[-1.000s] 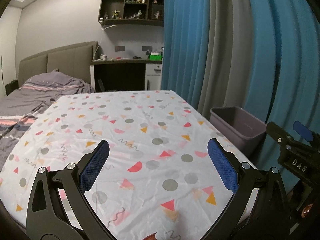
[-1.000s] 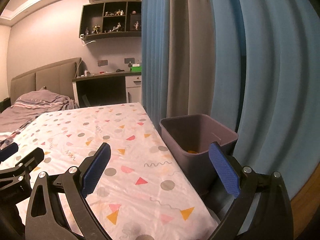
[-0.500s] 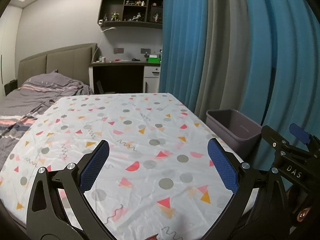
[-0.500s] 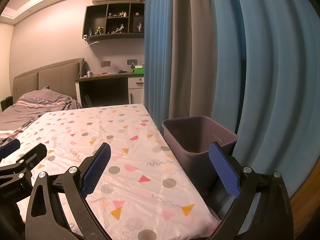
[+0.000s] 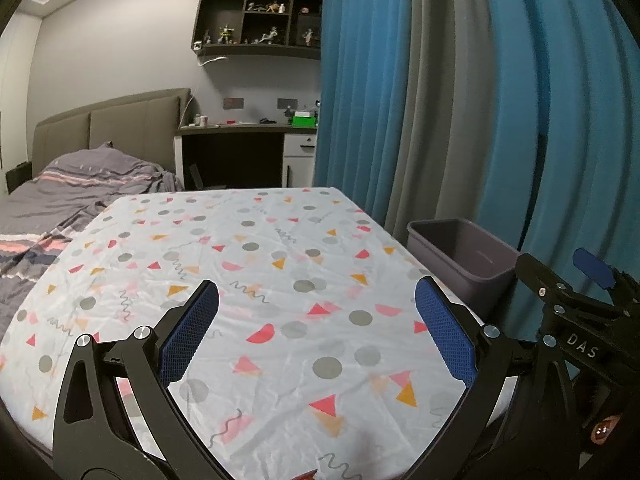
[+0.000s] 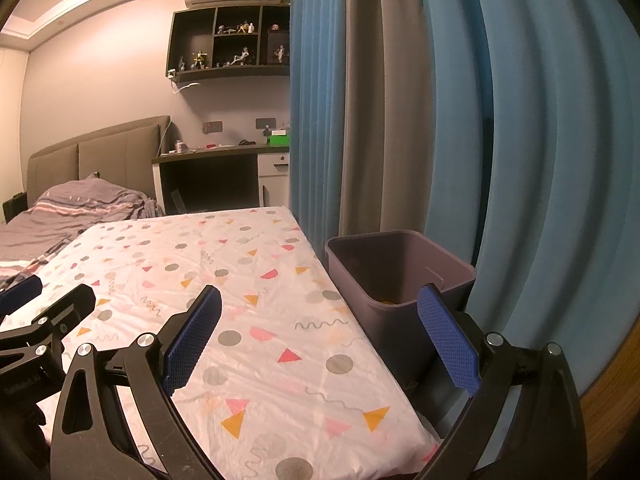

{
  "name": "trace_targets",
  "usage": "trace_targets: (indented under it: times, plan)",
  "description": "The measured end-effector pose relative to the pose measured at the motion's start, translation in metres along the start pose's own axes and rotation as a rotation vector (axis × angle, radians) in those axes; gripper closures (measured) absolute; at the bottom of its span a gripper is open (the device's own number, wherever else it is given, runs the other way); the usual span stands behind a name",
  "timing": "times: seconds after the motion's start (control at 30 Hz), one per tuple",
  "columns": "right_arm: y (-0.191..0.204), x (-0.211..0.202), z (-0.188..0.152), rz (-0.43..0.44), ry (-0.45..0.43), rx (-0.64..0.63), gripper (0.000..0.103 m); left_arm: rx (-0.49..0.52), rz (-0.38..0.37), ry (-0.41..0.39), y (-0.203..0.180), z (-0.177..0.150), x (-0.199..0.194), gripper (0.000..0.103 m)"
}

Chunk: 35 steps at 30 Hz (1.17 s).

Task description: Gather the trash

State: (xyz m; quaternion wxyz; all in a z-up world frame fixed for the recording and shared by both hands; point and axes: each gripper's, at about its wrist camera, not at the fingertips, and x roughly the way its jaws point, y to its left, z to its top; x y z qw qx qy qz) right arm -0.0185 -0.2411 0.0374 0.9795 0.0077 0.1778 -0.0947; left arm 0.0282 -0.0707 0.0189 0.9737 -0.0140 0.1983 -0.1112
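A grey plastic bin stands on the floor at the right edge of the table, against the curtain; a small orange item lies at its bottom. The bin also shows in the left wrist view. My left gripper is open and empty above the patterned tablecloth. My right gripper is open and empty above the table's right edge, next to the bin. The right gripper also shows at the right of the left wrist view. A small red scrap peeks in at the bottom edge.
Blue and grey curtains hang close behind the bin. A bed with grey bedding lies to the left. A dark desk and wall shelves stand at the far wall.
Both grippers have drawn back and risen slightly; the table and bin look a little farther off. Both stay open and empty.
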Motion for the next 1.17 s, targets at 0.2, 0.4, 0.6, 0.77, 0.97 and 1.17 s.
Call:
trace_targets:
  times: [0.2,0.4,0.6,0.77,0.97,1.17]
  plan:
    - [-0.001,0.0,0.0,-0.001,0.003,0.002,0.008,0.005,-0.007,-0.002,-0.002,0.0,0.001,0.014]
    - [-0.003,0.0,0.0,-0.002,0.004,0.009,0.008,0.008,-0.022,-0.018,-0.004,0.004,-0.005,0.015]
    - [-0.004,-0.001,0.001,-0.004,0.0,0.012,0.008,0.007,-0.013,-0.016,-0.003,0.005,-0.005,0.015]
    - [-0.003,-0.001,0.002,0.0,0.0,0.013,0.008,0.004,0.005,-0.016,-0.001,0.006,-0.005,0.015]
    - [-0.005,0.0,0.005,0.0,-0.003,0.02,0.008,-0.001,0.029,-0.012,0.004,0.007,-0.004,0.013]
    - [-0.006,0.0,0.007,-0.002,-0.006,0.025,0.008,-0.002,0.062,-0.009,0.009,0.007,-0.004,0.008]
